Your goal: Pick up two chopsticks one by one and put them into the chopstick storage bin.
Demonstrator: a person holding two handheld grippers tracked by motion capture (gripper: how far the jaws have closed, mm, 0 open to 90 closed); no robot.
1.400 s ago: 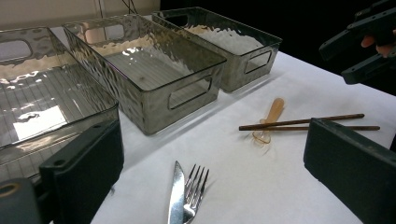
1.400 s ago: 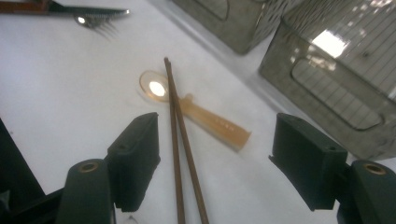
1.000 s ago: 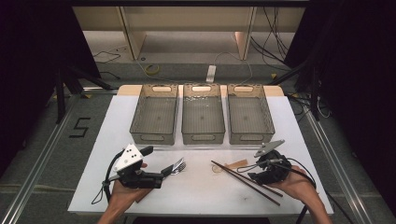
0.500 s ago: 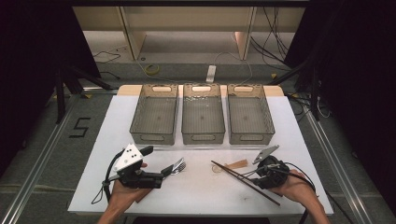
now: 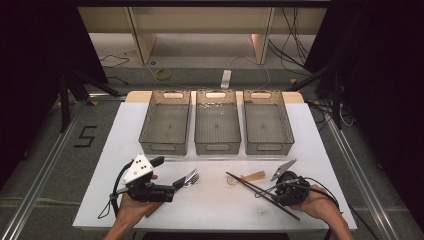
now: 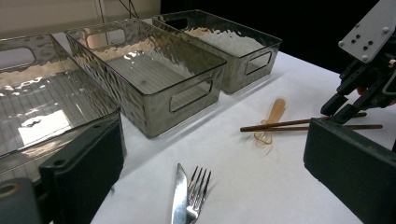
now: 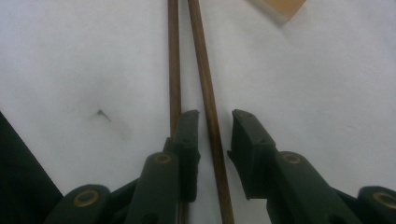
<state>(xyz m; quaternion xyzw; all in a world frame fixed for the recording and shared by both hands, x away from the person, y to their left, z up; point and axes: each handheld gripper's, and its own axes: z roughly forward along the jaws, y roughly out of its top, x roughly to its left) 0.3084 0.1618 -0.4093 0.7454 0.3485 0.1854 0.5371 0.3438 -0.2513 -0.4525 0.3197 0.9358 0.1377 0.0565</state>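
Your right gripper [image 7: 215,123], lower centre of its own view, has been closing: jaws narrowly apart, one chopstick [image 7: 208,107] between them, not yet pinched; the second chopstick [image 7: 173,65] runs under the left jaw. Risk: that jaw may trap or skid it. Your left gripper [image 5: 175,186] gapes wide over the knife and fork [image 6: 189,196].

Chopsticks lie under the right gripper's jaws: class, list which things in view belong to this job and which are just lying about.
In the job:
- chopsticks
- right gripper, jaws just closing around one stick
- three bins, likely where things go

Lying about:
- fork
- knife
- small spoon
- left gripper, open
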